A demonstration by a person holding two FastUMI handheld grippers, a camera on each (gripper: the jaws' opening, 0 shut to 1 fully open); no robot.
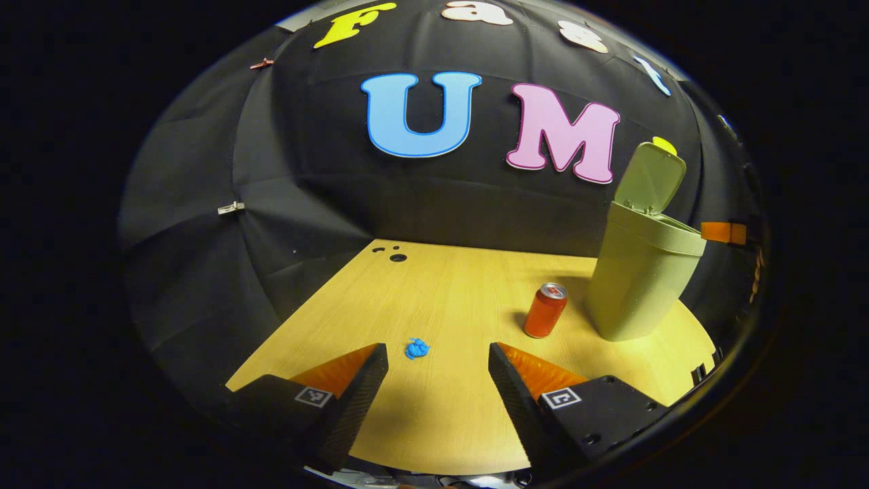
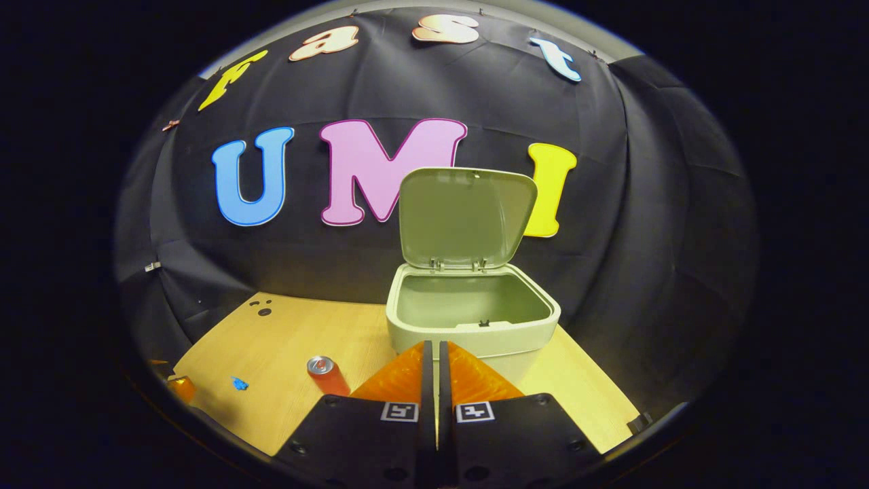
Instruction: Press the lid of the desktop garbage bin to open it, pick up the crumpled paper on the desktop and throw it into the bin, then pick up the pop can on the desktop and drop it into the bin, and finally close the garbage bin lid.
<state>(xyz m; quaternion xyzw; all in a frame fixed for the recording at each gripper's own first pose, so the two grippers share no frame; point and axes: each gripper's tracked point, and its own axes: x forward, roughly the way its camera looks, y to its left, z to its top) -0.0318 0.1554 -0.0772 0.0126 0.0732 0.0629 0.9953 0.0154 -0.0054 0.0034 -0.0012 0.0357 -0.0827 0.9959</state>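
Note:
The pale green garbage bin (image 1: 641,278) stands at the right of the wooden desktop (image 1: 441,285) with its lid (image 1: 650,178) swung up. Left of it an orange pop can (image 1: 545,310) stands upright. A small blue crumpled paper (image 1: 417,348) lies on the desk just ahead of my left gripper (image 1: 438,350), which is open and holds nothing. In the right gripper view the bin (image 2: 475,339) is right in front, its lid (image 2: 465,217) raised and its inside bare. My right gripper (image 2: 433,345) is shut and empty, just before the bin's front rim. The can (image 2: 326,374) and paper (image 2: 239,384) lie to its left.
Black cloth walls close the desk at the back and both sides. A few small holes (image 1: 394,255) mark the desk's far left corner. An orange part (image 1: 723,232) shows beside the bin's right edge. Bare wood lies between the paper and the back wall.

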